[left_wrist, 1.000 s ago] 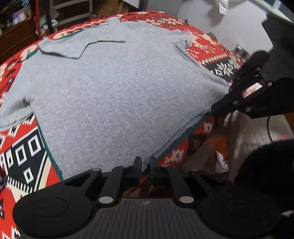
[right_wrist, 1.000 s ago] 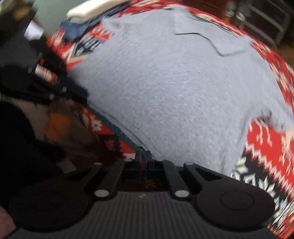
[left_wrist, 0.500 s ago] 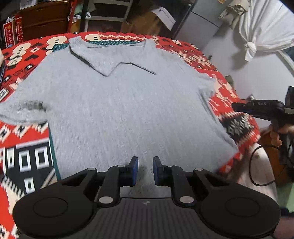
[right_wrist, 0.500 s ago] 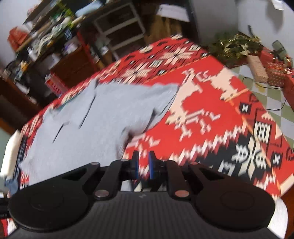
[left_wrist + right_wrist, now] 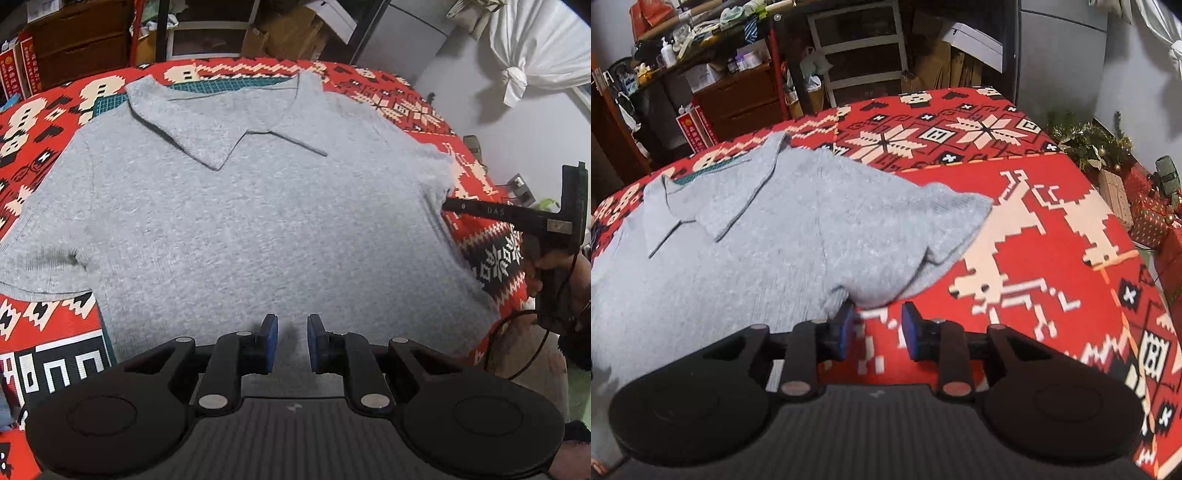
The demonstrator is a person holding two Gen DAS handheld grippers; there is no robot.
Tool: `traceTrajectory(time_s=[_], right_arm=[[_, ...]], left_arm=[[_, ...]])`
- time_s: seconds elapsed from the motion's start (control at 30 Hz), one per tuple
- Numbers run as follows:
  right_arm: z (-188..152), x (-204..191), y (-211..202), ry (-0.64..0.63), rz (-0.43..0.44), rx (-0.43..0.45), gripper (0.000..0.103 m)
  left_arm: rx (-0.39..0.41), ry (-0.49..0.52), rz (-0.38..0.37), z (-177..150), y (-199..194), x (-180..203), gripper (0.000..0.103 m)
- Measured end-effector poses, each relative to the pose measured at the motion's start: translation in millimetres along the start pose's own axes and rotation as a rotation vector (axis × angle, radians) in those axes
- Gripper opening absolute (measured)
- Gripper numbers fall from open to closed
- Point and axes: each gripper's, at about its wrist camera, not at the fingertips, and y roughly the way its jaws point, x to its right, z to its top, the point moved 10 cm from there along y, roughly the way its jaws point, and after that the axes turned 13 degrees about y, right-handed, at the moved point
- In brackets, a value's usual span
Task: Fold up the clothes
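Patterned red blanket (image 5: 48,122) under grey polo shirt (image 5: 258,229); hem hidden behind left gripper (image 5: 291,341).

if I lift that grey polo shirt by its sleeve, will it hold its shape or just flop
Probably flop: the grey polo shirt lies limp on the patterned cloth, and its sleeve already curls softly. The knit looks light, so it would likely drape and drag rather than slide stiffly.
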Motion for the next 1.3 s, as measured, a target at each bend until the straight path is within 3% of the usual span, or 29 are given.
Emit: traceTrajectory(time_s=[0.1, 0.4, 0.53, 0.57, 0.7, 0.73, 0.77, 1.0, 1.2, 1.3], right_arm=[[1.6, -1.2, 5.1, -0.035, -0.018, 0.001, 0.0], [-1.6, 5.9, -17.6, -0.076, -0.013, -0.013, 0.001], [-2.7, -6.3, -4.7, -0.099, -0.012, -0.025, 0.025], [-2.4, -8.4, -1.4, -0.104, -0.021, -0.021, 0.026], [-0.3, -13.7, 8.9, -0.14, -0.06, 0.009, 0.024], [-0.2, -15.2, 9.2, -0.158, -0.063, 0.017, 0.01], [-0.3, -15.5, 7.9, -0.162, -0.061, 0.02, 0.004], [2.0, -7.5, -17.7, -0.202, -0.082, 0.019, 0.004], [-1.7, -0.3, -37.5, -0.376, -0.16, 0.015, 0.005], [-5.5, 3.6, -37.7, -0.343, -0.138, -0.009, 0.005]], left_arm=[[-0.008, -0.004, -0.002, -1.0, 2.6, -1.0, 0.015], [-0.017, 0.011, -0.017, -6.2, 7.6, 2.8, 0.015], [-0.017, 0.007, -0.018, -8.8, 6.9, 4.0, 0.015], [-0.015, 0.006, -0.018, -9.5, 5.7, 4.0, 0.015], [-0.012, -0.018, -0.002, -14.3, -0.7, -2.8, 0.019], [-0.013, -0.024, 0.001, -15.1, -1.5, -4.9, 0.019], [-0.014, -0.031, 0.004, -15.9, -2.3, -7.0, 0.019], [-0.005, -0.022, 0.004, -14.8, -3.2, -7.1, 0.019], [-0.003, -0.015, -0.011, -14.5, 0.7, -1.3, 0.019], [-0.002, -0.007, -0.011, -15.5, 0.7, 0.7, 0.019]])
